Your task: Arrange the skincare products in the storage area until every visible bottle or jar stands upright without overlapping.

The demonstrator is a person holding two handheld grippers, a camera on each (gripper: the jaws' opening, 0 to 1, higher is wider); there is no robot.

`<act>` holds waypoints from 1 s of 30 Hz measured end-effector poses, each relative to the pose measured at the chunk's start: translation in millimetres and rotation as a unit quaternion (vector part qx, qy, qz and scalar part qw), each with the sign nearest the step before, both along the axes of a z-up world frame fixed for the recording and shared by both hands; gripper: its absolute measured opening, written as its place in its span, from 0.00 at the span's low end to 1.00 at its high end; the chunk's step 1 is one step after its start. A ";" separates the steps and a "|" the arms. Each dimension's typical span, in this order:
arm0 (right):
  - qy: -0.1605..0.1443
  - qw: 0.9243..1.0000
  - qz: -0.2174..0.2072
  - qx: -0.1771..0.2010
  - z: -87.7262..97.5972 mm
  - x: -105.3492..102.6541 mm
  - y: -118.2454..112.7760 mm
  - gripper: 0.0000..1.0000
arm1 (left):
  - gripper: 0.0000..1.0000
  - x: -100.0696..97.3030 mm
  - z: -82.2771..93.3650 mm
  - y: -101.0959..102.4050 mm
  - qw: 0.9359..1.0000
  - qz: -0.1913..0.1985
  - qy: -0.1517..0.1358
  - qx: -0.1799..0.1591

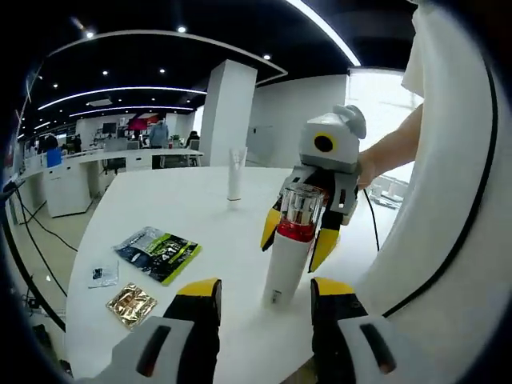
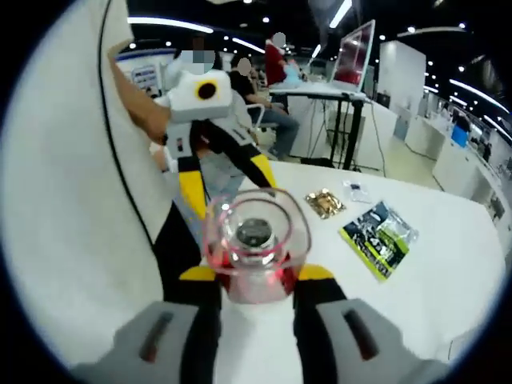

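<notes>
Both grey-bodied grippers, left (image 1: 262, 320) and right (image 2: 255, 308), carry black fingers (image 1: 200, 328) with yellow tips; a thin black cable (image 1: 374, 228) trails beside the person's white short-sleeved shirt (image 1: 456, 200).

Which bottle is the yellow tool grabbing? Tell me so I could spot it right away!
Look at the big white table. Near its front edge stands a tall white bottle, with the right tool closed around its top. Its red collar and clear cap set it apart from the thin white tube standing farther back and the flat packets lying beside it.
</notes>
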State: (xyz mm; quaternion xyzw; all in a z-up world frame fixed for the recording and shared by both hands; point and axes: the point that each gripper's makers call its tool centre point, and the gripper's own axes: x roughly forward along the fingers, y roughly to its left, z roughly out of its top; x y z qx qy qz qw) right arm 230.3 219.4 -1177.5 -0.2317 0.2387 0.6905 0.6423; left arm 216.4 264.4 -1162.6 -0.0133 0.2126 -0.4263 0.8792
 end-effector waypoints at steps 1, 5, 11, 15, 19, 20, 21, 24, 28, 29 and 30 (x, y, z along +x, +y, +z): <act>-0.002 1.000 -0.003 -0.001 -2.5 1.1 0.3 0.30 | 0.45 0.5 1.9 0.4 1.000 0.004 0.000 0.001; -0.005 1.000 -0.004 0.010 -1.4 2.6 3.2 0.30 | 0.45 1.9 7.7 0.6 1.000 0.014 -0.004 -0.001; -0.002 1.000 -0.001 0.006 -0.7 3.0 3.7 0.29 | 0.45 2.7 8.6 2.3 1.000 0.029 0.002 0.003; 0.002 1.000 -0.015 -0.006 -1.6 4.6 3.2 0.29 | 0.45 2.6 12.9 0.4 1.000 0.028 -0.002 -0.002; -0.003 1.000 -0.029 -0.011 -1.5 5.5 2.2 0.28 | 0.45 4.9 12.5 2.3 0.999 0.036 0.004 0.001; -0.003 0.999 -0.032 -0.009 -1.0 5.9 2.3 0.28 | 0.44 5.1 13.5 2.4 0.999 0.037 0.003 0.000; -0.002 0.999 -0.038 -0.008 -0.8 7.0 2.3 0.28 | 0.44 5.8 18.9 1.2 0.999 0.038 0.001 -0.010; 0.002 0.999 -0.054 -0.008 1.3 10.7 -0.3 0.28 | 0.44 6.9 18.5 0.3 0.999 0.033 0.001 -0.015; -0.003 0.998 -0.062 -0.008 6.2 12.9 -5.7 0.27 | 0.44 9.0 11.0 1.7 0.999 0.034 0.011 -0.009; -0.001 0.998 -0.068 -0.004 8.4 15.0 -7.3 0.27 | 0.44 9.5 13.1 1.0 0.999 0.036 0.011 -0.014; -0.001 0.997 -0.072 -0.004 9.7 16.7 -8.1 0.27 | 0.44 9.9 15.3 -0.5 0.999 0.036 0.010 -0.021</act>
